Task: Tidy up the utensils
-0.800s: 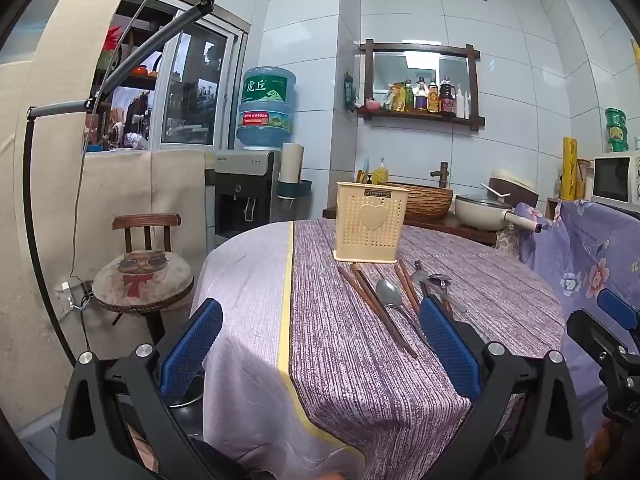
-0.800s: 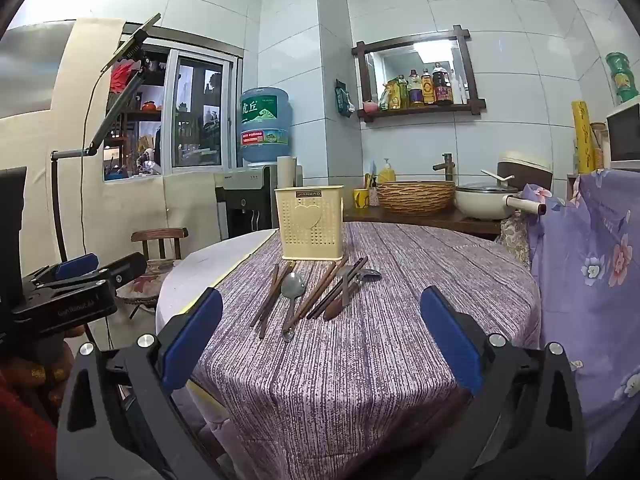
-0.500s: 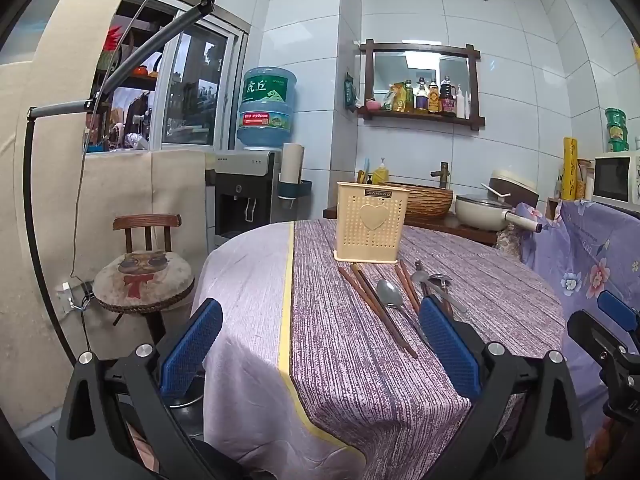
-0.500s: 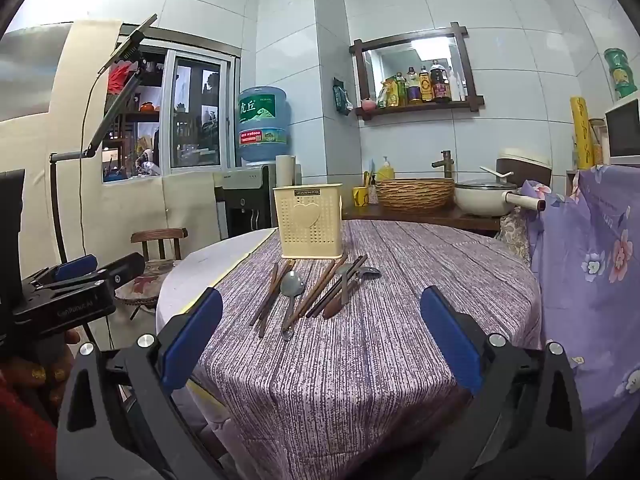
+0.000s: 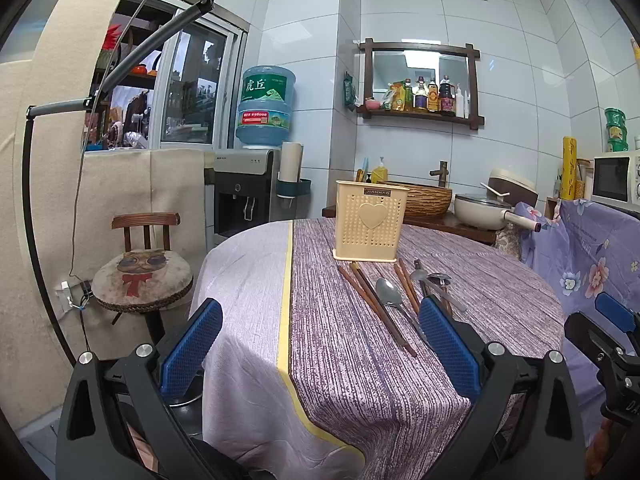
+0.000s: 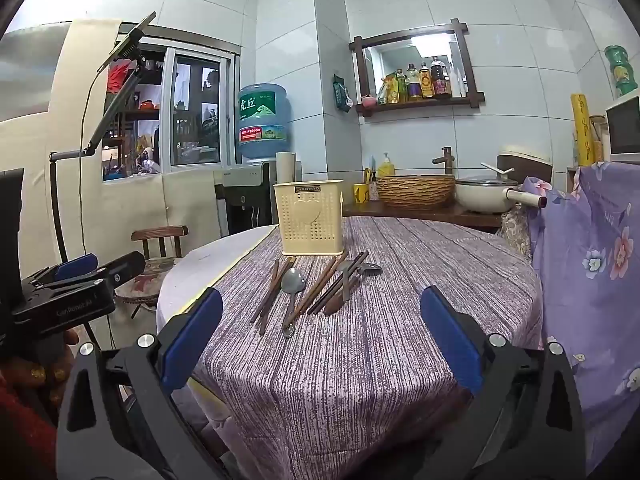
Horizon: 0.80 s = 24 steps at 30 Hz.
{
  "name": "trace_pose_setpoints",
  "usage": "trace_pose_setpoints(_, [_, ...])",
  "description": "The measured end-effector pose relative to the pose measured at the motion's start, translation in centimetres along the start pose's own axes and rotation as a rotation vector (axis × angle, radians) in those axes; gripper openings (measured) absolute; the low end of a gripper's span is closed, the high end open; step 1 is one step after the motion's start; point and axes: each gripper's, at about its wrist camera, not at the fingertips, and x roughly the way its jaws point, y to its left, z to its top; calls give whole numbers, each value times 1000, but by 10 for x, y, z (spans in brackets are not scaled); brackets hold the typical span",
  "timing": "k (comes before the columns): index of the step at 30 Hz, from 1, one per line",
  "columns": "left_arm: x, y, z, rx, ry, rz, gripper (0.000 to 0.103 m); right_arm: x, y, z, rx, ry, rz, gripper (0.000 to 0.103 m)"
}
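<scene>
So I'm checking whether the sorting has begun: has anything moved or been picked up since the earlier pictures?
Nothing visibly changed. Both tongs, left and right, hang open and empty short of the table; the chopsticks and spoon lie in front of the cream utensil holder as before.

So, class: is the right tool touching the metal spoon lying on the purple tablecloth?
Apart. The right wrist view shows the right tool open and empty, with bare tablecloth between its blue pads and the spoon lying farther off near the holder.
</scene>
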Motion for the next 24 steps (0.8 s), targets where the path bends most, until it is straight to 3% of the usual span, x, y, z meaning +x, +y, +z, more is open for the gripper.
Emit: trace_pose_setpoints(24, [0, -1, -2, -4, -1, 0, 98, 1, 4, -5, 1, 1, -2, 98])
